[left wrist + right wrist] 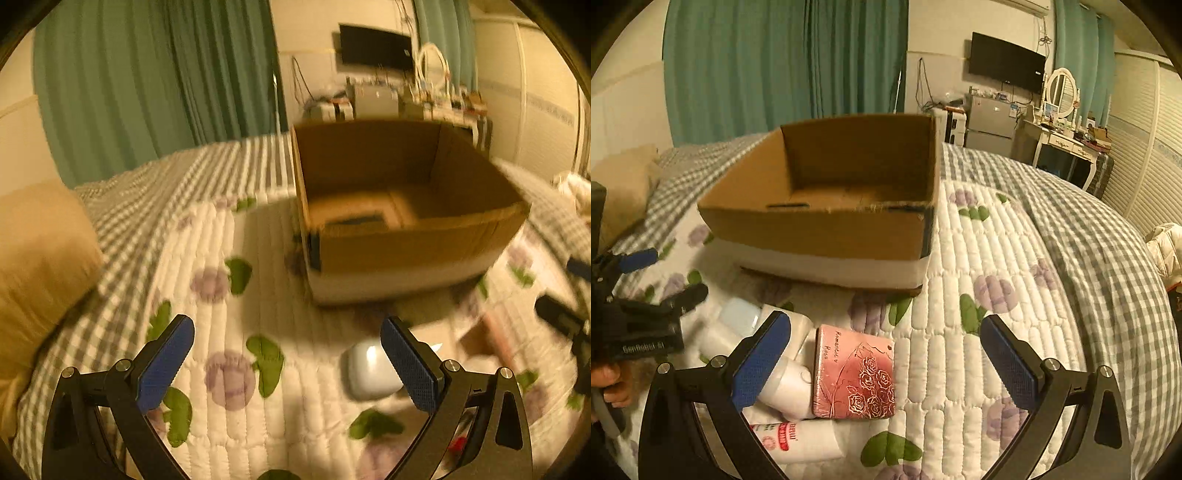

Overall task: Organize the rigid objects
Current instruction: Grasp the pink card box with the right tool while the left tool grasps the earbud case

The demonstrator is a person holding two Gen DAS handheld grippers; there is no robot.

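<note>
I see the bed's quilted floral cover [979, 258] spread under everything, with the open cardboard box [827, 225] sitting on it ahead of both my tools; something dark and flat lies on its floor, too blurred to name. Near my right gripper [886, 343], whose blue pads stand wide apart around nothing, lies a pink box [855, 373] printed with roses and script that looks like "Romantic Rose". Touching its left edge is a white bottle [786, 384], and below that a white tube [801, 439] with red lettering I cannot read. My left gripper [288, 350] also gapes wide and empty above the cover, a pale rounded case [369, 373] just beside its right finger. "GenRobot.AI" shows on its body in the right view.
</note>
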